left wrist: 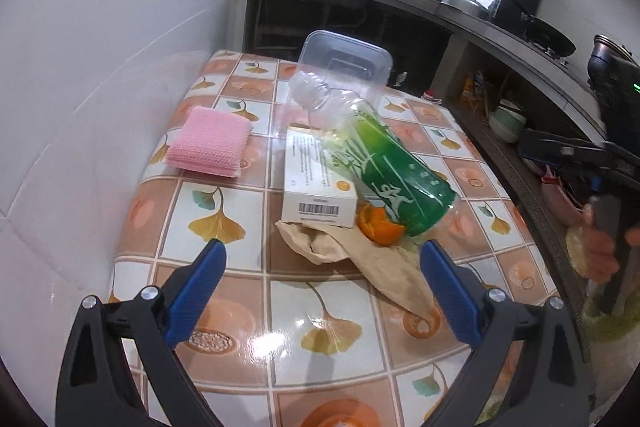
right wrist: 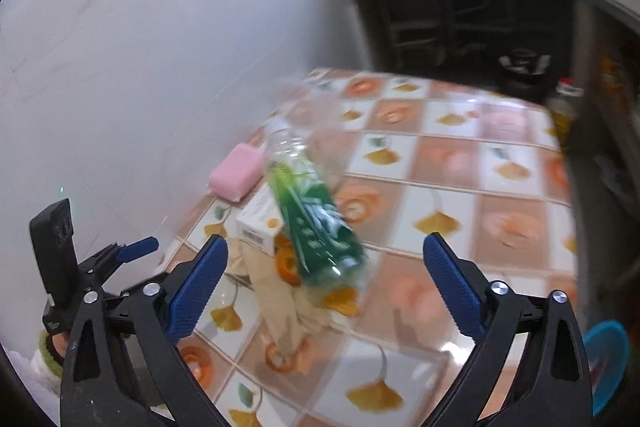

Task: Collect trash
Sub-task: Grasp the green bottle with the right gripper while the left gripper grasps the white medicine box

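My left tool (left wrist: 323,259) stands wide and empty, aimed down over the near edge of the worktop (left wrist: 224,359). My right tool (right wrist: 325,253) is just as wide with nothing between its pads; its view is blurred. The trash lies heaped mid-worktop. The green bottle (left wrist: 384,167) leans tilted across the white box (left wrist: 316,187), so I judge it comes off first. Orange peel (left wrist: 378,225) is tucked against the bottle's base, and the crumpled brown paper (left wrist: 360,259) reaches toward the near edge. The pink cloth (left wrist: 210,143) sits apart toward the wall edge, the clear tub (left wrist: 344,57) at the far edge.
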### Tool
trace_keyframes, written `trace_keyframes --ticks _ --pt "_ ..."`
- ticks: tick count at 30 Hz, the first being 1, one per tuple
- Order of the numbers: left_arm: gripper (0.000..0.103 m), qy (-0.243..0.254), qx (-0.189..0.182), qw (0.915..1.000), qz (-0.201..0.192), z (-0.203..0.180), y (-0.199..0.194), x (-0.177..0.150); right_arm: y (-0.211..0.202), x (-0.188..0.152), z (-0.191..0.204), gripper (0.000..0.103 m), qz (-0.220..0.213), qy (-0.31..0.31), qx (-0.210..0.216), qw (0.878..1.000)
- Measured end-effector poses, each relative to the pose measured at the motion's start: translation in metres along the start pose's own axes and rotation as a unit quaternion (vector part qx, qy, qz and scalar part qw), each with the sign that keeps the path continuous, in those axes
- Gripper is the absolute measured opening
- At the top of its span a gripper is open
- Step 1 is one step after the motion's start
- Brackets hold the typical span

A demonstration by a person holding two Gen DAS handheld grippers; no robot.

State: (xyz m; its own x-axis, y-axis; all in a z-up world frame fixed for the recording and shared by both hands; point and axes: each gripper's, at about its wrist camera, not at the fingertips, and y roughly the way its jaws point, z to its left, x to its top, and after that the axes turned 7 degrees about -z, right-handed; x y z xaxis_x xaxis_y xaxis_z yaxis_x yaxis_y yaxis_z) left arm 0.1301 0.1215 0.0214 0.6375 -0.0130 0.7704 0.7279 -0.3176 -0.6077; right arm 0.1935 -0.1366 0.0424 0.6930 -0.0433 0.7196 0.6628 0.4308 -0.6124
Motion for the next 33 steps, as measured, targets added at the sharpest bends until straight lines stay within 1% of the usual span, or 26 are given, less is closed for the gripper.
trace_keyframes --ticks 3,5,10,12,13,14,19,23,25,27,30,33 --pt "0.095 -0.008 0.001 1.0 0.001 0.006 0.006 0.003 0.043 0.012 0.005 0.082 0.039 -0.013 -0.001 0.999" --pt "0.095 -0.009 0.003 0.9999 0.003 0.009 0.008 0.004 0.071 0.018 0.007 0.079 0.066 -0.014 0.002 0.998" --pt "0.095 -0.02 0.008 0.9997 0.011 0.019 0.014 0.005 0.108 0.025 0.012 0.079 0.106 -0.028 0.015 0.994" --pt "0.095 -0.024 0.011 0.9995 0.014 0.023 0.017 0.007 0.118 0.027 0.018 0.078 0.119 -0.042 0.011 0.992" --pt "0.095 -0.026 0.012 0.9995 0.015 0.024 0.018 0.007 0.122 0.027 0.019 0.077 0.122 -0.047 0.009 0.991" --pt "0.095 -0.027 0.013 0.9994 0.016 0.025 0.019 0.009 0.126 0.026 0.021 0.073 0.127 -0.054 0.006 0.99" --pt "0.095 -0.029 0.015 0.9994 0.015 0.03 0.024 0.014 0.134 0.028 0.026 0.067 0.135 -0.07 0.012 0.988" --pt "0.095 -0.03 0.017 0.9993 0.016 0.028 0.028 0.017 0.133 0.025 0.035 0.067 0.142 -0.105 -0.004 0.984" --pt "0.095 -0.031 0.016 0.9993 0.016 0.027 0.029 0.018 0.14 0.023 0.037 0.067 0.147 -0.12 -0.01 0.982" --pt "0.095 -0.032 0.016 0.9992 0.015 0.026 0.029 0.018 0.144 0.021 0.037 0.059 0.15 -0.126 -0.009 0.981" --pt "0.095 -0.033 0.018 0.9992 0.014 0.025 0.029 0.019 0.139 0.021 0.035 0.059 0.138 -0.128 -0.015 0.982" --pt "0.095 -0.034 0.021 0.9991 0.017 0.026 0.032 0.019 0.128 0.021 0.029 0.058 0.122 -0.115 -0.013 0.986"
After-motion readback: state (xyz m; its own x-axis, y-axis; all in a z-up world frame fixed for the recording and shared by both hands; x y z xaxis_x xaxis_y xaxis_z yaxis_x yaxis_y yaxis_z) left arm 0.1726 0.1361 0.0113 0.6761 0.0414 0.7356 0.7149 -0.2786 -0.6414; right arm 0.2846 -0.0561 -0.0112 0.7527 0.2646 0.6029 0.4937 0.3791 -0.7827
